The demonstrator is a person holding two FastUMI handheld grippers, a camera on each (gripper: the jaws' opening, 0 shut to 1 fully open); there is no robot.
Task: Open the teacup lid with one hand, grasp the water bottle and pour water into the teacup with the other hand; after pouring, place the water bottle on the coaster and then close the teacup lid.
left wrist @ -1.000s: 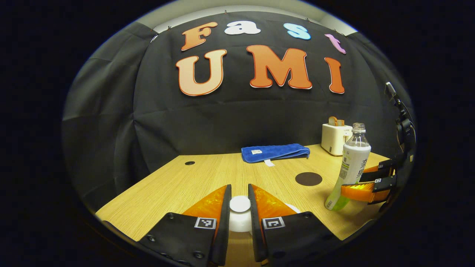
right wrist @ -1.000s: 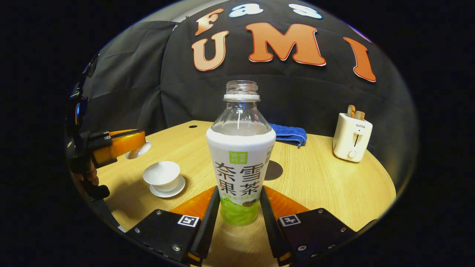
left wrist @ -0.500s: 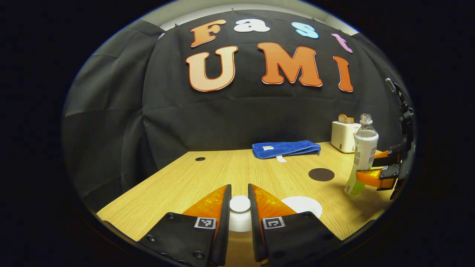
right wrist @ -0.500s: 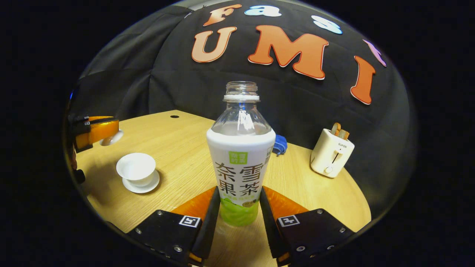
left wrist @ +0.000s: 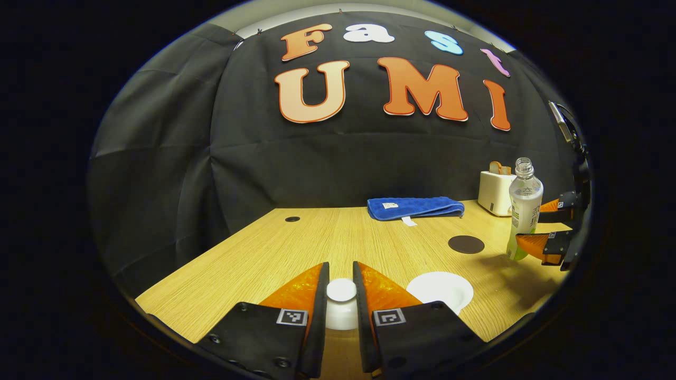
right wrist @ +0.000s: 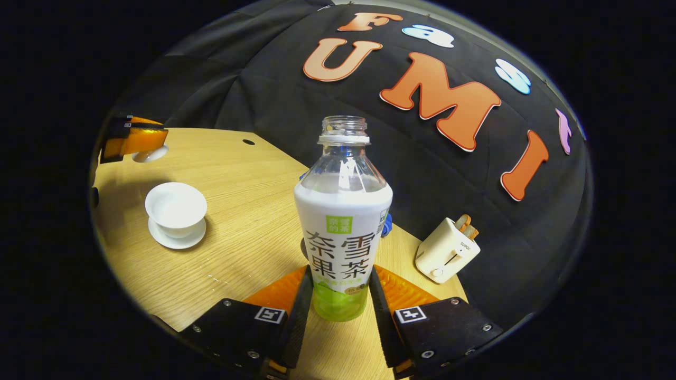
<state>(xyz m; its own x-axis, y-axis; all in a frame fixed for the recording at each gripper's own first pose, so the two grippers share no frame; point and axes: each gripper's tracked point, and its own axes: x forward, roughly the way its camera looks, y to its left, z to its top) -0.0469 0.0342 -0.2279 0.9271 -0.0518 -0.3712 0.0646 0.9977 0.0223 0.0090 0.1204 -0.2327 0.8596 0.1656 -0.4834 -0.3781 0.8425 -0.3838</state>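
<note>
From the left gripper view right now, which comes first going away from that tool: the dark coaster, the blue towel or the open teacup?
1. The teacup, just right of the left tool, which holds the lid.
2. The coaster, farther out on the right.
3. The blue towel, folded at the table's far edge by the wall.

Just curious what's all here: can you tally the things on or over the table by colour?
White: 4, the lid, teacup, saucer, toaster
Blue: 1, the towel
Dark brown: 1, the coaster
White and green: 1, the bottle
Total: 7
</note>
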